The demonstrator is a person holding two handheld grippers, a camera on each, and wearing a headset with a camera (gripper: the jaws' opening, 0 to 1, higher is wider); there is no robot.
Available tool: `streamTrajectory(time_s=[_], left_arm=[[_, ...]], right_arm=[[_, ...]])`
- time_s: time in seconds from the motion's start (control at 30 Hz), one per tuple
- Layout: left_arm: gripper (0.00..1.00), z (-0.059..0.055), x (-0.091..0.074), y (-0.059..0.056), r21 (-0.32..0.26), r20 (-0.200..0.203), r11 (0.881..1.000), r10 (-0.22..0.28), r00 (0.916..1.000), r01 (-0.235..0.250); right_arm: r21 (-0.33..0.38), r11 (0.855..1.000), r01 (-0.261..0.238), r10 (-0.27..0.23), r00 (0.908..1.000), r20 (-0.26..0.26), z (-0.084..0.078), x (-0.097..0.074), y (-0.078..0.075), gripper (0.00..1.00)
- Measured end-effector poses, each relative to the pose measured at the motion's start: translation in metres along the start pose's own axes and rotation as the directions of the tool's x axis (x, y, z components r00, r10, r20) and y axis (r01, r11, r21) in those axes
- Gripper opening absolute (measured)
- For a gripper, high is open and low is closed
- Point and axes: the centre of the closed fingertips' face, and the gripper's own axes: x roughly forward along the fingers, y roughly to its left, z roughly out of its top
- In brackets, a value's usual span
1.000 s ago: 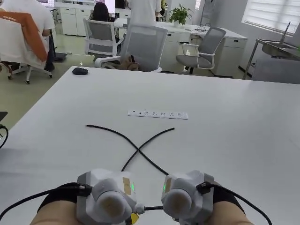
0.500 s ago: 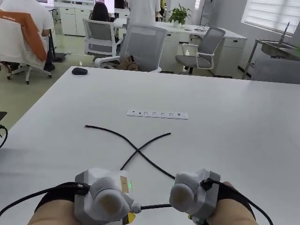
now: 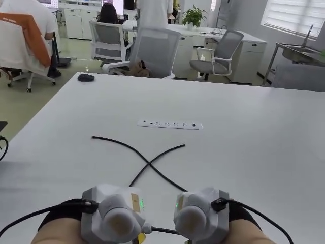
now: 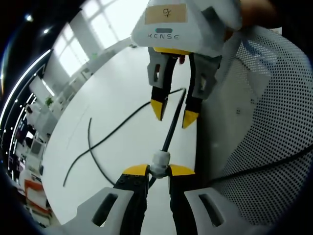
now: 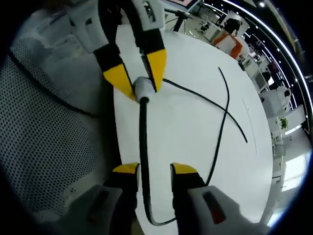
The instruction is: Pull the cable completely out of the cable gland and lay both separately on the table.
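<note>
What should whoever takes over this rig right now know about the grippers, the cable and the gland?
Left gripper: shut on the white gland, near the near edge of the table.
Right gripper: open, with a jaw on either side of the black cable close to the gland, not pinching it.
Cable: runs through the gland; the rest lies on the table ahead.
Done: gland gripped.
Left: close the right gripper on the cable, pull it fully out, lay both apart on the table.

Opposed close gripper views, shared cable (image 4: 169, 128)
</note>
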Motion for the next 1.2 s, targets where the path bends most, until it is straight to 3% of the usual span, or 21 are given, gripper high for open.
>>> streamTrajectory(time_s=[0.07, 0.17, 0.27, 0.33, 0.57, 0.67, 0.83, 1.2], left_arm=[[0.17, 0.000, 0.000, -0.002, 0.006, -0.001, 1.000, -0.003, 1.0000, 0.003], [0.17, 0.001, 0.000, -0.003, 0.013, 0.000, 1.000, -0.008, 1.0000, 0.008], [0.17, 0.001, 0.002, -0.004, 0.021, 0.001, 1.000, -0.014, 0.9999, 0.014], [0.17, 0.001, 0.002, -0.005, 0.023, 0.000, 1.000, -0.020, 0.9998, 0.020], [0.17, 0.004, 0.003, -0.003, 0.008, 0.014, 1.000, -0.016, 0.9998, 0.016], [0.17, 0.002, 0.003, -0.002, 0.014, 0.006, 1.000, -0.013, 0.9999, 0.013], [0.17, -0.001, 0.003, 0.000, -0.001, -0.003, 1.000, -0.008, 1.0000, 0.008], [0.17, -0.005, 0.002, 0.000, -0.003, -0.019, 1.000, -0.006, 0.9998, 0.006]], right_arm=[[-0.048, 0.999, -0.005, 0.007, 0.9992, 0.039, 0.010, 0.000, 0.004, 0.24], [-0.062, 0.998, -0.026, 0.032, 0.9948, 0.097, 0.022, -0.003, 0.011, 0.17], [-0.070, 0.997, -0.041, 0.049, 0.9925, 0.112, 0.026, -0.005, 0.014, 0.02], [-0.037, 0.998, -0.045, 0.049, 0.9925, 0.111, 0.024, -0.004, 0.012, 0.02], [-0.020, 1.000, -0.022, 0.024, 0.9947, 0.100, 0.020, -0.003, 0.006, 0.01], [-0.027, 1.000, -0.010, 0.011, 0.9976, 0.068, 0.014, -0.001, 0.003, 0.01], [-0.014, 1.000, 0.023, -0.023, 0.9992, -0.032, -0.007, 0.001, -0.005, 0.01], [0.110, 0.990, 0.083, -0.063, 0.9836, -0.169, -0.042, -0.004, -0.019, 0.03]])
